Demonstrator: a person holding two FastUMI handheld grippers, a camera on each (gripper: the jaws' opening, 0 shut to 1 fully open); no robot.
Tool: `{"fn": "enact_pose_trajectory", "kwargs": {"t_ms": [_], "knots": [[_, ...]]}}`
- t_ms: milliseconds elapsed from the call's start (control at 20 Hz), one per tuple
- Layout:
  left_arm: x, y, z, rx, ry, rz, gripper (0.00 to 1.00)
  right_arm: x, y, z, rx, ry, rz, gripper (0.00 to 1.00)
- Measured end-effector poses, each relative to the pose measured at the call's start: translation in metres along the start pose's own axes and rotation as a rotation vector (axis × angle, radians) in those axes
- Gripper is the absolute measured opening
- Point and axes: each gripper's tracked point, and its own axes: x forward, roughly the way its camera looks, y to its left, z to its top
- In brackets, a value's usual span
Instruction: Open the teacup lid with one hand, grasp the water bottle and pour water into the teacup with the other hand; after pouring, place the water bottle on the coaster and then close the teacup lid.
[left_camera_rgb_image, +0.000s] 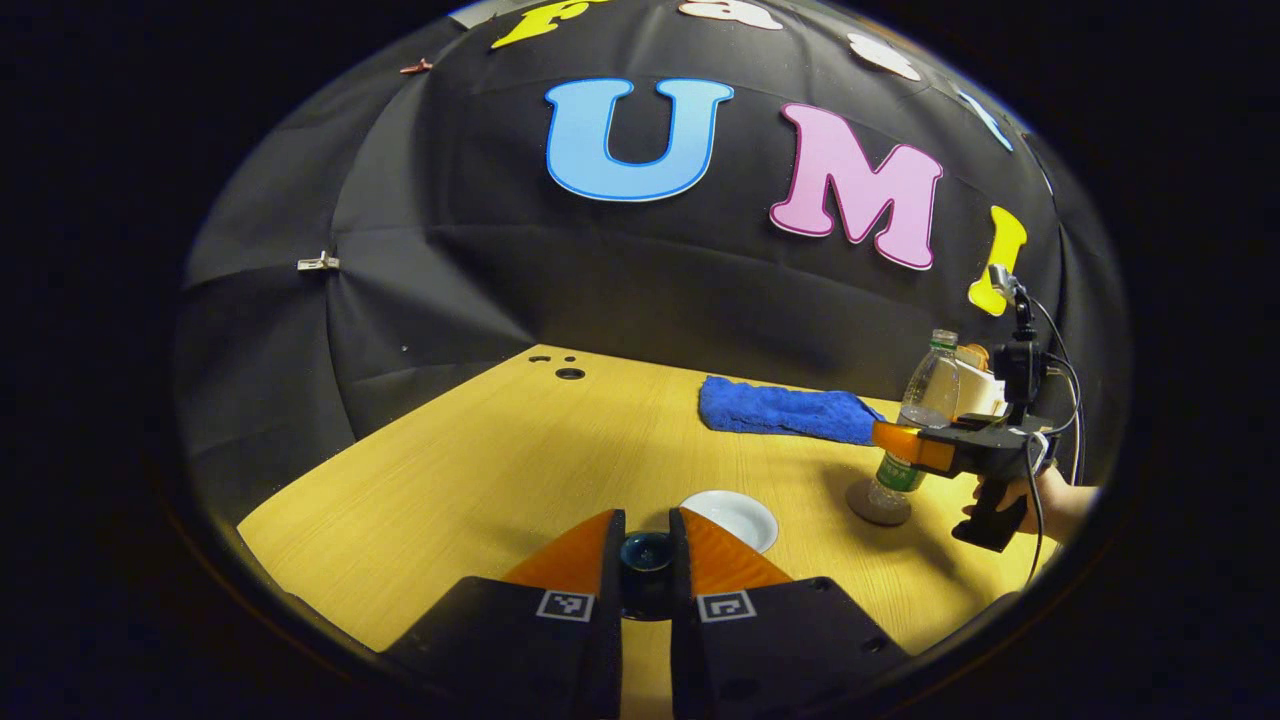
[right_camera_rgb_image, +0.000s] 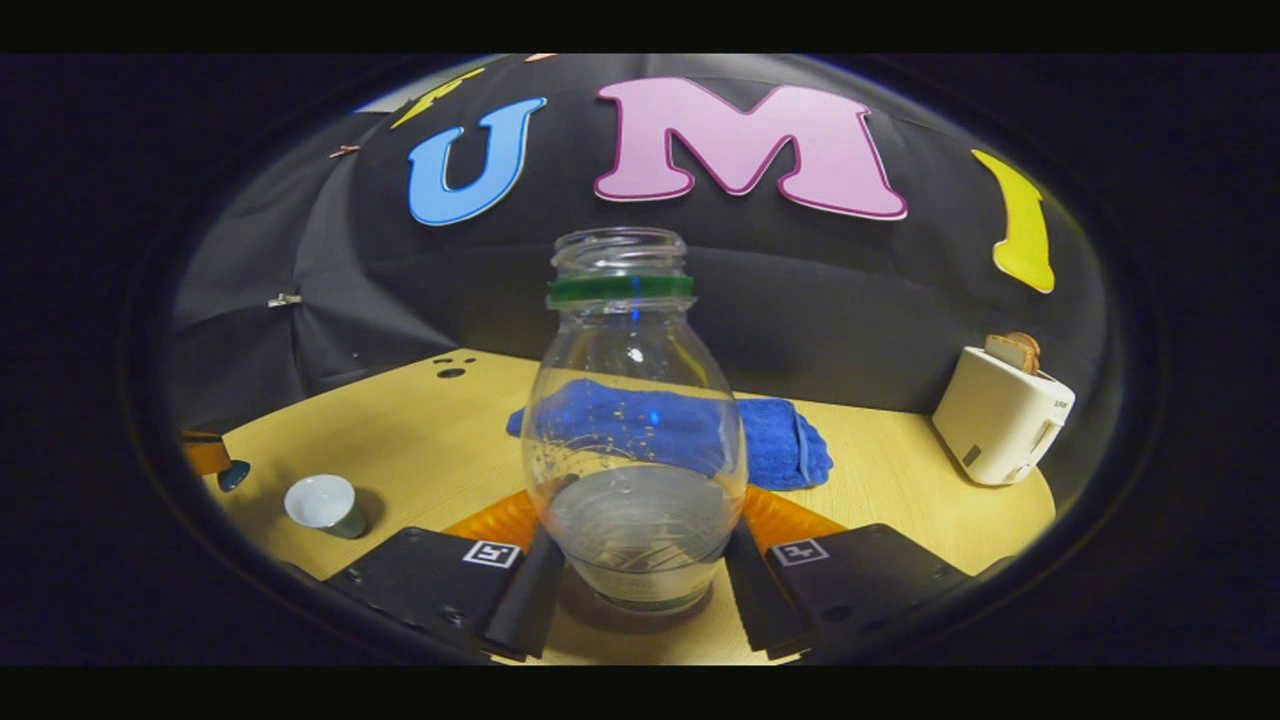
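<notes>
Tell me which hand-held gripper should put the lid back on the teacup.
Left. Its hand-held gripper pinches the lid, with the open teacup just ahead on the table. The right hand-held gripper grips the water bottle standing on the coaster.

We see only the knob of the teacup lid (left_camera_rgb_image: 646, 552), the rest hidden behind the left gripper (left_camera_rgb_image: 646, 530); its fingers cover the teacup's (left_camera_rgb_image: 735, 518) near rim, and the water bottle (right_camera_rgb_image: 634, 430) hides the coaster (left_camera_rgb_image: 879, 503)
</notes>
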Motion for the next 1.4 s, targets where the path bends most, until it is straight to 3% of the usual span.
{"fn": "enact_pose_trajectory", "kwargs": {"t_ms": [350,400,500,550,750,800,900,1050,1400], "knots": [[0.002,-0.002,0.0,-0.002,-0.006,-0.006,0.23,0.002,0.0,-0.007,-0.014,0.02,-0.022,0.81],[0.001,-0.002,0.001,0.0,-0.007,-0.008,0.27,0.002,-0.002,-0.009,-0.023,0.024,-0.029,0.82],[0.002,-0.002,0.001,0.002,-0.006,-0.01,0.2,0.001,-0.004,-0.01,-0.021,0.024,-0.037,0.96],[0.003,-0.003,0.001,0.002,-0.006,-0.012,0.23,-0.001,-0.003,-0.008,-0.012,0.019,-0.038,1.0],[0.004,-0.005,0.006,0.007,-0.014,-0.02,0.27,-0.012,-0.004,-0.008,0.006,0.016,-0.061,0.98],[0.004,-0.006,0.008,0.009,-0.016,-0.021,0.23,-0.013,-0.005,-0.008,0.011,0.02,-0.066,0.98],[0.006,-0.008,0.01,0.016,-0.021,-0.027,0.27,-0.022,-0.006,-0.008,0.01,0.017,-0.083,0.98],[0.009,-0.013,0.011,0.016,-0.022,-0.041,0.23,-0.039,0.003,-0.008,0.005,0.009,-0.073,0.98],[0.021,-0.03,0.013,0.04,-0.027,-0.091,0.23,-0.084,0.0,-0.034,0.111,0.058,-0.092,0.98]]}}
